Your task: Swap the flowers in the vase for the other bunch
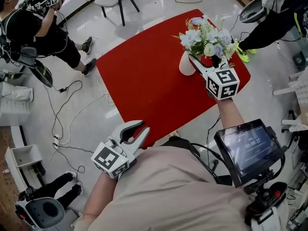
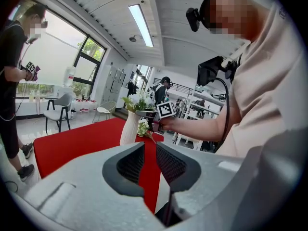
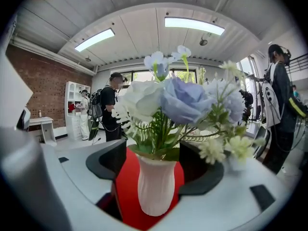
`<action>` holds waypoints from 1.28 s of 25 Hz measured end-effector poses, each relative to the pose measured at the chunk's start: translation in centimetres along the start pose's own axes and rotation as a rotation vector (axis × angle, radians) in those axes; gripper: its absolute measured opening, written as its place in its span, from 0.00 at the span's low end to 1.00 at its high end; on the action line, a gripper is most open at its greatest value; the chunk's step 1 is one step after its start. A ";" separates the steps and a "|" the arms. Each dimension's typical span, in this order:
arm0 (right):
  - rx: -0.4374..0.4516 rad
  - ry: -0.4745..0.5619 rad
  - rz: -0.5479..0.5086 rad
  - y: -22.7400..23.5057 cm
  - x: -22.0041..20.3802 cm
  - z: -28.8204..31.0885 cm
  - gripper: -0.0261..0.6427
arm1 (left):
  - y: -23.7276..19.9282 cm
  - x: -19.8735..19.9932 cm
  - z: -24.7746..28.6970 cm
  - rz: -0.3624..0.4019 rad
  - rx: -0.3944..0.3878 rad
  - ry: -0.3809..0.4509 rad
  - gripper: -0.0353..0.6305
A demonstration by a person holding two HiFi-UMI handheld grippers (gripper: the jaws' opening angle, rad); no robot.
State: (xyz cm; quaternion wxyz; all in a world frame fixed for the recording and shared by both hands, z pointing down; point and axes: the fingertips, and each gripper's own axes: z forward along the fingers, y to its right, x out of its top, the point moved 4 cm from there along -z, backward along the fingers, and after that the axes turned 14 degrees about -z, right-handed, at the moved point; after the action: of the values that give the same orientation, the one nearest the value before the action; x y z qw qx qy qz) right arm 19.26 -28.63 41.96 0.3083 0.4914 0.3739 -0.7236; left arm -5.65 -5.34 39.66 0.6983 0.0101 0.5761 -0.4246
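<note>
Right tongs stand open, the vase of flowers between them.

The grey left gripper sits low beside the torso on a bent bare left forearm. It tilts slightly downward, jaws a narrow gap apart and empty. The grey right gripper reaches forward on a bare right forearm. Its jaws are spread either side of a white ribbed vase, clear of it.
</note>
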 end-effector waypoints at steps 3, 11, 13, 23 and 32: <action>-0.011 0.000 0.003 0.1 -0.3 0.1 0.55 | -0.1 0.0 0.2 0.001 0.000 0.000 0.15; -0.046 0.007 -0.002 -2.0 0.6 -0.2 0.55 | -0.3 -0.6 -1.9 0.002 -0.006 0.004 0.14; -0.052 0.013 0.005 -1.8 0.7 -0.3 0.55 | -0.1 -0.5 -1.8 -0.002 -0.004 0.002 0.15; -0.097 0.024 0.017 -1.9 0.7 -0.7 0.56 | -0.2 -0.9 -2.0 -0.001 -0.011 0.012 0.14; -0.119 0.019 0.048 -2.1 0.3 -1.0 0.56 | -0.4 -1.0 -2.3 -0.007 -0.016 0.011 0.15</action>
State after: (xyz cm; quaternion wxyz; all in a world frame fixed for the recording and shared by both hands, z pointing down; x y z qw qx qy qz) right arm 17.91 -26.65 41.92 0.3508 0.4877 0.4073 -0.6879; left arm -7.73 -3.87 39.87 0.6938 0.0048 0.5833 -0.4224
